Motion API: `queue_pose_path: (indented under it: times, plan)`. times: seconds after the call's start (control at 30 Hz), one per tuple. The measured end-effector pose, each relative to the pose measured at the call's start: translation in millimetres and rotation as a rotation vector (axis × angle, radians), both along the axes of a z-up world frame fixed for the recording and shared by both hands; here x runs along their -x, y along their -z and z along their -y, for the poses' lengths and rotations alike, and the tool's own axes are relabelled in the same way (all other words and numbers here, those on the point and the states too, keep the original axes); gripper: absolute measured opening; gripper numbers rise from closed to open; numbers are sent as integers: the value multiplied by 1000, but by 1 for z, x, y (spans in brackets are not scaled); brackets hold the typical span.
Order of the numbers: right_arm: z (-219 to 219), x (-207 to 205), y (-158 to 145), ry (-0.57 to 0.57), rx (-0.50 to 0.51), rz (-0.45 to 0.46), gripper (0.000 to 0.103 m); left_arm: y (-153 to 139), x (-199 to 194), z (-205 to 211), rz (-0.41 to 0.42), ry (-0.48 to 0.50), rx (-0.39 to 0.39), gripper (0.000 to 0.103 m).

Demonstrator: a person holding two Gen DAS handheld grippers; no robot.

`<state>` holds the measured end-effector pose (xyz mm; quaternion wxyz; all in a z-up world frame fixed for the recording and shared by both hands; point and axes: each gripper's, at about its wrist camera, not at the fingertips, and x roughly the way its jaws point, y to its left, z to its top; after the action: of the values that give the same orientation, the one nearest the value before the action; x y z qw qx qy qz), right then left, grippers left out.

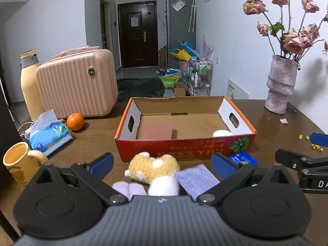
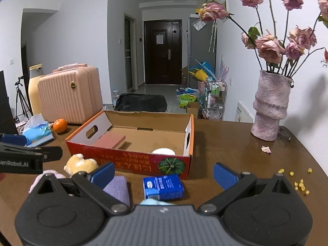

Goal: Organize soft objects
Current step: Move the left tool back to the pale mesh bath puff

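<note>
Two items are already seen inside the open orange-and-red cardboard box (image 1: pixel 237 110) on the dark wooden table (image 2: pixel 235 155): a flat pink rectangular block (image 1: pixel 157 130) on the floor of the box and a white rounded soft object (image 2: pixel 163 151) at the near wall.

Left outside, in front of the box: a tan-and-white plush toy (image 1: pixel 152 169), a folded lavender knit cloth (image 1: pixel 196 179), a pale pink fluffy piece (image 1: pixel 128 189) and a blue printed carton (image 2: pixel 163 186). A pale blue item is glimpsed at the lower edge of the right view; its nature cannot be told.

Left gripper (image 1: pixel 162 163): jaws spread wide, nothing held, plush toy between them. Right gripper (image 2: pixel 164 174): jaws spread, empty, over the carton.

Judged: task at an early-to-middle stage; most soft items remain to be boxed.
</note>
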<state>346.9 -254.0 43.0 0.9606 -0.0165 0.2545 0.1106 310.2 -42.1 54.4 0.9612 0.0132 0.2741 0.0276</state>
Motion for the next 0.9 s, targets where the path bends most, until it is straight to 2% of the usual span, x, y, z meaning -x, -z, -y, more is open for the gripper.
queue_pose_path:
  times: [0.53, 0.9]
  plan:
    - [18, 71, 19, 17, 10, 15, 103, 18, 64, 21, 4, 32, 25, 103]
    - [30, 110, 44, 5, 27, 19, 103, 45, 102, 40, 6, 28, 50, 103]
